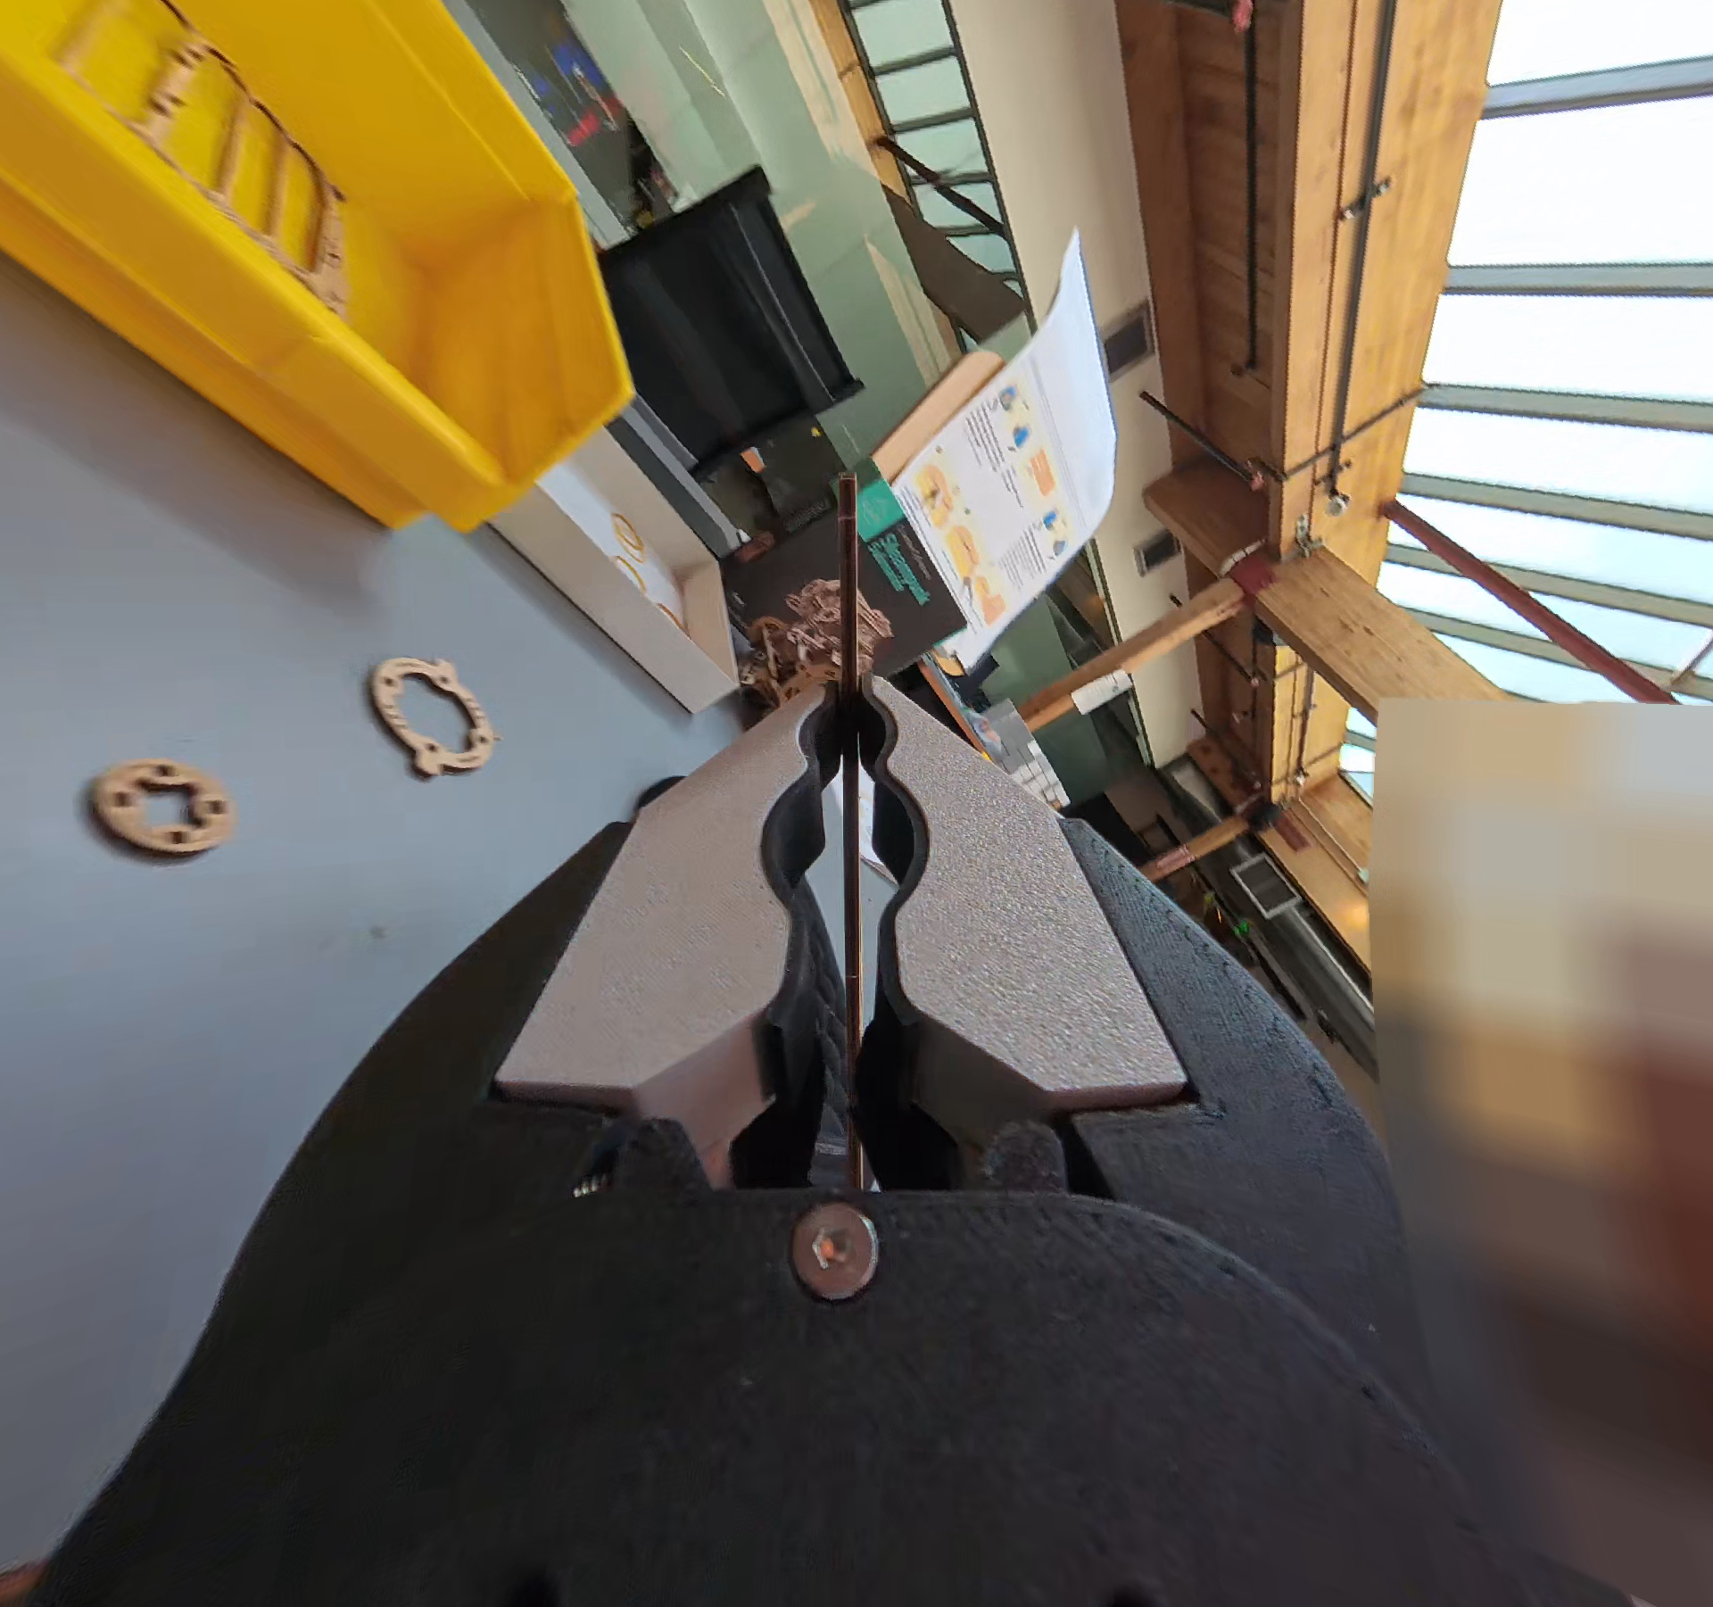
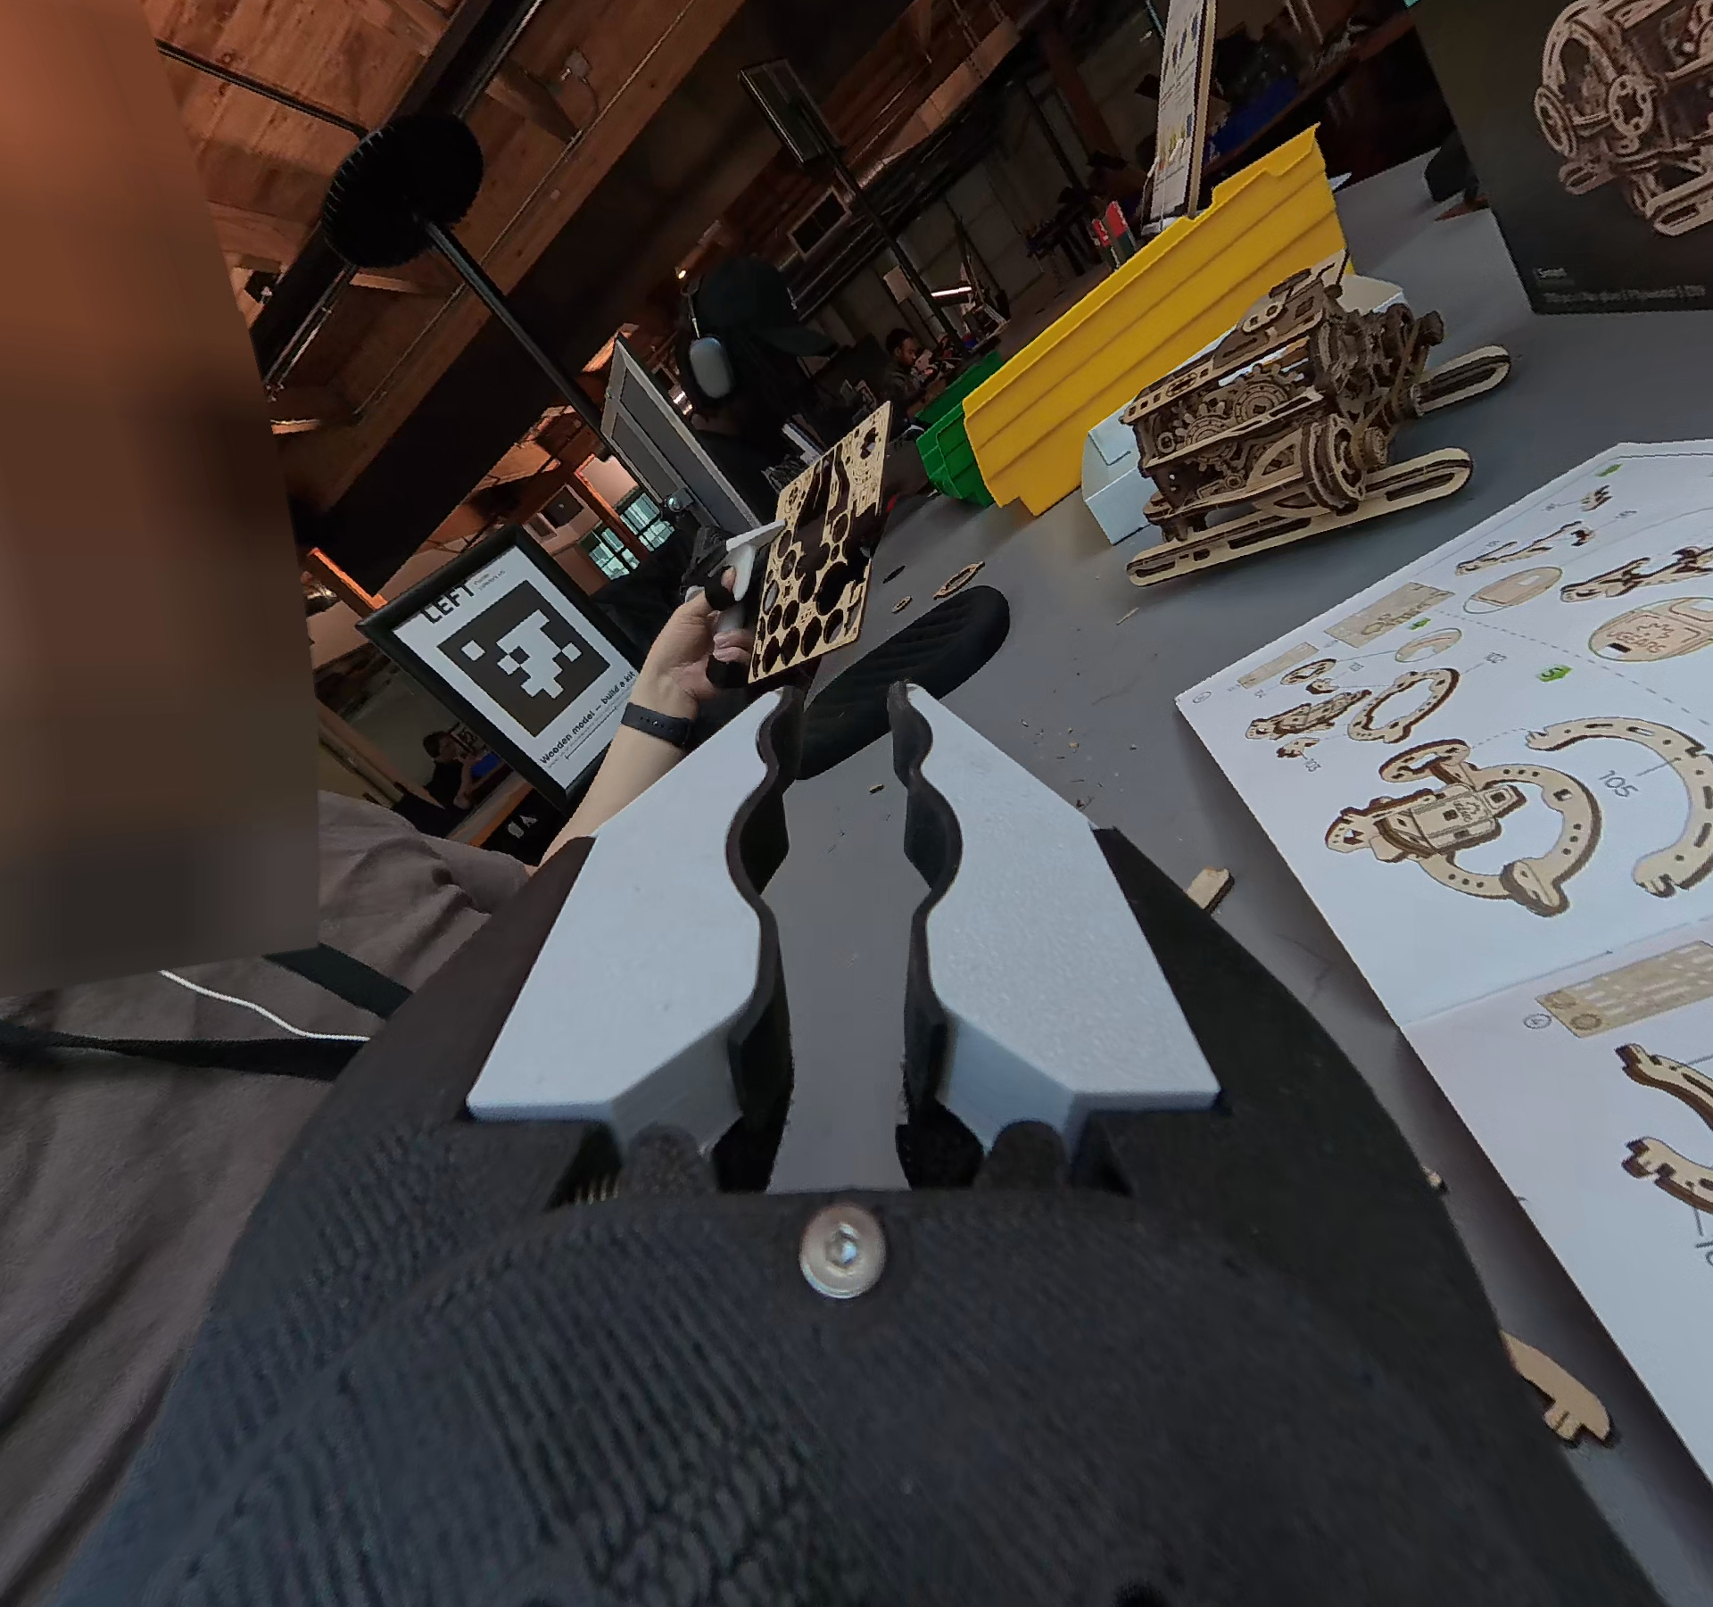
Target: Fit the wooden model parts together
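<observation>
Grey table (image 2: pixel 1159 710) carries the instruction sheet (image 2: pixel 1483 821) and assembled wooden model (image 2: pixel 1298 441). Left gripper (image 1: pixel 848 710) clamped on the plywood parts sheet (image 1: pixel 848 598), held edge-on and raised off the table — also visible in the right view (image 2: pixel 820 543). Right gripper (image 2: pixel 843 700) fingers apart, empty. Two loose rings (image 1: pixel 431 714) (image 1: pixel 162 807) on the table. Sheet judged light, thin, brittle around cut-outs — grip the solid border.

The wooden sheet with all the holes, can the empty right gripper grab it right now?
Probably yes. The right gripper is open and holds nothing, and the wooden sheet hangs in the air ahead of it, held up by the left gripper. Nothing sits between them, but there's a gap to close first.
</observation>
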The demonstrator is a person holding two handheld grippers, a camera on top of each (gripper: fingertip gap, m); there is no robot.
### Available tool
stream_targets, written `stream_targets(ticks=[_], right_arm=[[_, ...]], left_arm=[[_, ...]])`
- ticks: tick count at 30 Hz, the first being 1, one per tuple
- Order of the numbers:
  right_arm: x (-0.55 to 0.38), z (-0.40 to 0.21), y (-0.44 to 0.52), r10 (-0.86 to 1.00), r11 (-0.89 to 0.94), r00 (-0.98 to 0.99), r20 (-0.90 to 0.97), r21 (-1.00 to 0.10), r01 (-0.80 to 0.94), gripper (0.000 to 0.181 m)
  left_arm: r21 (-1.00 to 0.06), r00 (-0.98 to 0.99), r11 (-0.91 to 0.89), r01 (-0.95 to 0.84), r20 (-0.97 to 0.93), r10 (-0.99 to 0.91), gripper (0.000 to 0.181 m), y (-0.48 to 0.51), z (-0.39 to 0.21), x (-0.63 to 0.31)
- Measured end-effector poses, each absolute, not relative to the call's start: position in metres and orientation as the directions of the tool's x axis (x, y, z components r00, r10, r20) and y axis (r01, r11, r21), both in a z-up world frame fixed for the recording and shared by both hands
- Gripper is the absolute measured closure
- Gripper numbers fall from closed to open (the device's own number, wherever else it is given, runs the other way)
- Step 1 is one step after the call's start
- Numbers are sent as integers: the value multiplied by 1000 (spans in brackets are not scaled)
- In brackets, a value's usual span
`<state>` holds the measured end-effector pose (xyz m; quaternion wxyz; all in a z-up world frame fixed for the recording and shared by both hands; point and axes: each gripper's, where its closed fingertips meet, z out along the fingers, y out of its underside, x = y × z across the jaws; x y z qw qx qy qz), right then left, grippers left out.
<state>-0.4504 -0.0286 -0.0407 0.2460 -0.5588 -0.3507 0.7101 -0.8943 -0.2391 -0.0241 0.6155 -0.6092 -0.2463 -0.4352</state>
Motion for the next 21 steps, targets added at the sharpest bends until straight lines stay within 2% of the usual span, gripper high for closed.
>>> stream_targets(ticks=[3,10,21], right_arm=[[-449,-38,-28,741,-635,-262,-618,-772,24,167],[-445,-34,-24,743,-641,-264,-615,-768,-16,168],[-445,-34,-27,753,-626,-266,-601,-780,-11,168]], left_arm=[[-472,460,-67,879,876,-146,181,-252,-40,-944],[-384,384,-95,918,923,-24,181,-251,-73,-988],[-437,462,-154,886,854,238,175,-251,-118,-996]])
